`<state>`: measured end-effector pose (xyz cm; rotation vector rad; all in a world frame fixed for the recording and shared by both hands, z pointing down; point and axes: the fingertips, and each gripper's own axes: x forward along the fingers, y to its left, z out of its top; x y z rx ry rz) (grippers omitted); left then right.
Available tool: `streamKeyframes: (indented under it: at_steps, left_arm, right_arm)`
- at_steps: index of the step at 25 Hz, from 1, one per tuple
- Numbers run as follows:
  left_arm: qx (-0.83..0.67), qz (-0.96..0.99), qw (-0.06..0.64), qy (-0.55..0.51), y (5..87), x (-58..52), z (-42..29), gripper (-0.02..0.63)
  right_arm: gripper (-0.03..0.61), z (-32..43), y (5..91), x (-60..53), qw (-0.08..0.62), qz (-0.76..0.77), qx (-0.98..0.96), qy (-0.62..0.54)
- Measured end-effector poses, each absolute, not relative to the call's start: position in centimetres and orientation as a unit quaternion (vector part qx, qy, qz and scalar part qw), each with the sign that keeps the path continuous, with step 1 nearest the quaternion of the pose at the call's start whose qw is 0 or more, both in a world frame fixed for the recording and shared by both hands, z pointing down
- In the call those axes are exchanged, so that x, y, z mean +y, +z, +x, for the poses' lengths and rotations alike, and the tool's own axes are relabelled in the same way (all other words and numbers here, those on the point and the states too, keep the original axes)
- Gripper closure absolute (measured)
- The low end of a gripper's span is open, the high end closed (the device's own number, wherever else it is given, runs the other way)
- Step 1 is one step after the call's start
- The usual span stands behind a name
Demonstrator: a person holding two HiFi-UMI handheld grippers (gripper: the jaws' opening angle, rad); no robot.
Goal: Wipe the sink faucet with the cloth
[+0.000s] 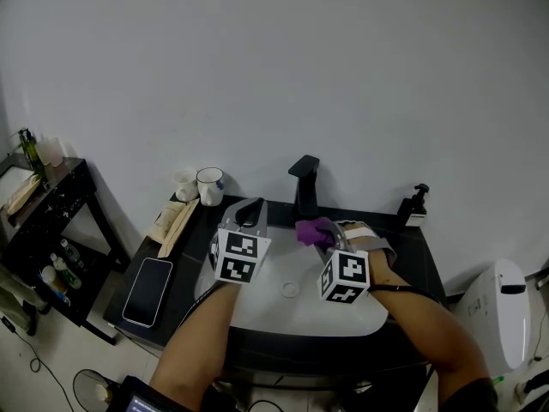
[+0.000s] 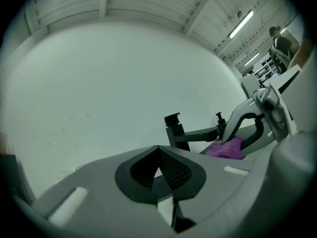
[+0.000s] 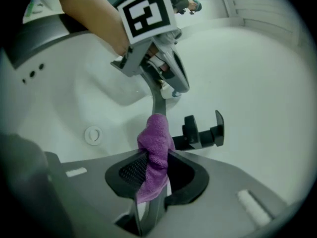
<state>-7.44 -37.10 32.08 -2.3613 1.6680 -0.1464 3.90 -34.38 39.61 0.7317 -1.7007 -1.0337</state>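
The black faucet point(image 1: 304, 184) stands at the back of the white sink point(image 1: 257, 303); it also shows in the left gripper view point(image 2: 173, 130) and the right gripper view point(image 3: 199, 132). My right gripper point(image 1: 326, 237) point(image 3: 156, 157) is shut on a purple cloth point(image 1: 315, 230) point(image 3: 154, 150), held just right of and below the faucet's spout, with the cloth bunched above the jaws. My left gripper point(image 1: 248, 212) point(image 2: 158, 151) hovers over the basin's left side, shut with nothing in it. The cloth point(image 2: 227, 148) appears to its right.
A black soap dispenser point(image 1: 414, 205) stands at the back right of the black counter point(image 1: 425, 264). Two mugs point(image 1: 209, 185) and a phone point(image 1: 147, 290) lie at the left. The drain point(image 1: 290, 289) sits mid-basin. A toilet point(image 1: 502, 307) stands at the right, a black shelf point(image 1: 47, 209) at the left.
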Motion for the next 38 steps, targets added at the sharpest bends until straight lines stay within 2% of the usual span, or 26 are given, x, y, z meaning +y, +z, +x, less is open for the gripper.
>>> streamKeyframes:
  at_steps: [4, 14, 38]
  left_arm:
    - [0.572, -0.81, 0.122, -0.051, 32.2, -37.3, -7.4, 0.597]
    - [0.565, -0.815, 0.122, -0.045, 32.1, -37.3, -6.9, 0.597]
    - [0.566, -0.814, 0.12, -0.051, 32.4, -37.4, -7.2, 0.597]
  right_arm:
    - [0.486, 3.4, 38.1, -37.4, 0.454, 0.354, -0.692, -0.436]
    - [0.486, 2.6, 38.2, -41.4, 0.437, 0.39, -0.681, -0.44]
    - [0.486, 1.6, 42.1, -39.9, 0.495, 0.334, -0.683, -0.421]
